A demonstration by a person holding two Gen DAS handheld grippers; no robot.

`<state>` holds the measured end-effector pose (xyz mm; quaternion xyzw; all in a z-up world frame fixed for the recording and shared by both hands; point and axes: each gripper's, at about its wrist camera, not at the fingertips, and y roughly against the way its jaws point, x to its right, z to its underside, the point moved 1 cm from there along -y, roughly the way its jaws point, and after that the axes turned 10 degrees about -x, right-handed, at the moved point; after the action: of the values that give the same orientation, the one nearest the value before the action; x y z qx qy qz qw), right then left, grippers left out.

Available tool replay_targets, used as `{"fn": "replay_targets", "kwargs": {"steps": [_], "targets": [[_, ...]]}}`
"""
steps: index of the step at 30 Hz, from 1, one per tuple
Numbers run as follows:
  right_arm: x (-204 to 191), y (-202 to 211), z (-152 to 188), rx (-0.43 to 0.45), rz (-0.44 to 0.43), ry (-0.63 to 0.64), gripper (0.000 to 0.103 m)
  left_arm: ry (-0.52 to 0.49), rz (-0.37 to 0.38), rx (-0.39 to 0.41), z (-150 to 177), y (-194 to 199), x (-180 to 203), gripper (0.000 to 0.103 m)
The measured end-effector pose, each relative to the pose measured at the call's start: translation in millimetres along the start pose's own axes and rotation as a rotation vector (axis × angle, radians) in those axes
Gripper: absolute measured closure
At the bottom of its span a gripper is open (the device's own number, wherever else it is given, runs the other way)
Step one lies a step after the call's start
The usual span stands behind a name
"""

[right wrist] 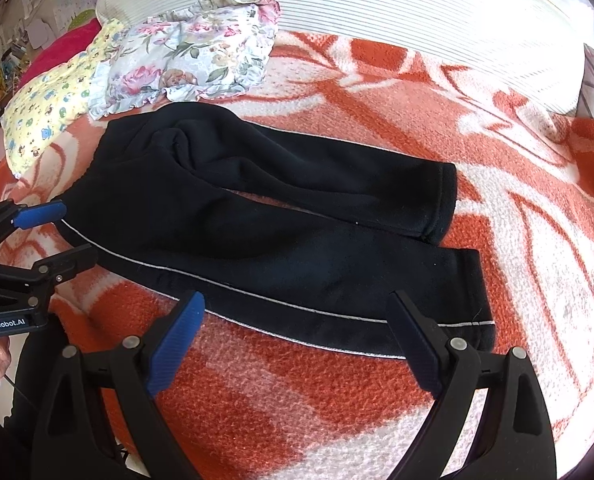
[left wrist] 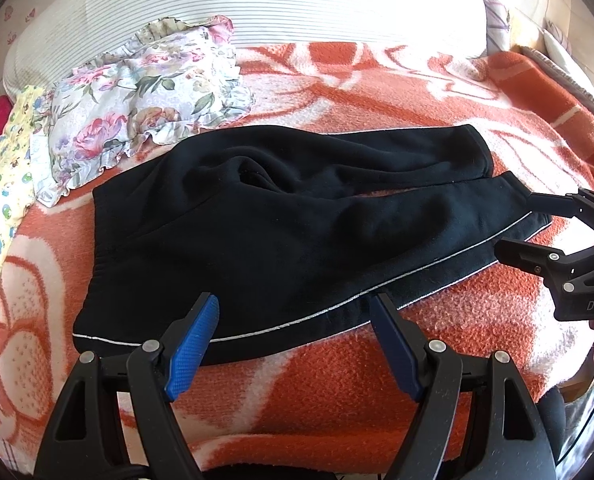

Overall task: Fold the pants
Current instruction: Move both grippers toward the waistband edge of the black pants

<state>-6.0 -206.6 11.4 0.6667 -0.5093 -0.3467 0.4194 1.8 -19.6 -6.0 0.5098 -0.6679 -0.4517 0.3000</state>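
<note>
Black pants (left wrist: 281, 232) with a thin white side stripe lie flat on an orange and white blanket, waistband to the left, both legs running right. They also show in the right wrist view (right wrist: 281, 216). My left gripper (left wrist: 295, 312) is open and empty, over the near edge close to the waistband. My right gripper (right wrist: 297, 312) is open and empty, over the near leg's hem end. The right gripper also shows in the left wrist view (left wrist: 515, 222), open by the leg cuff. The left gripper shows in the right wrist view (right wrist: 73, 232), open by the waistband corner.
A floral pillow (left wrist: 145, 100) lies just behind the waistband, with a yellow printed cloth (left wrist: 5, 184) to its left. A white striped bolster (left wrist: 257, 4) runs along the back. The blanket (left wrist: 417, 92) covers the bed; its near edge drops off below the grippers.
</note>
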Motion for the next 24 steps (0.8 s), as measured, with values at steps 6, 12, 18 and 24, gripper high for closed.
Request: {"fn": "replay_targets", "kwargs": {"steps": [6,12,18,24], "targets": [[16,-1,2,-0.006,-0.029,-0.055,0.011,-0.023,0.010,-0.007,-5,-3,4,0.025],[35,0,4,0.010,-0.030,-0.111,0.011,-0.054,0.047,-0.006,-14,-6,9,0.025],[59,-1,6,0.030,-0.064,-0.208,0.011,-0.066,0.077,-0.001,-32,-11,7,0.025],[85,-6,-2,0.019,-0.101,-0.306,0.014,-0.107,0.096,-0.002,-62,-21,11,0.025]]}}
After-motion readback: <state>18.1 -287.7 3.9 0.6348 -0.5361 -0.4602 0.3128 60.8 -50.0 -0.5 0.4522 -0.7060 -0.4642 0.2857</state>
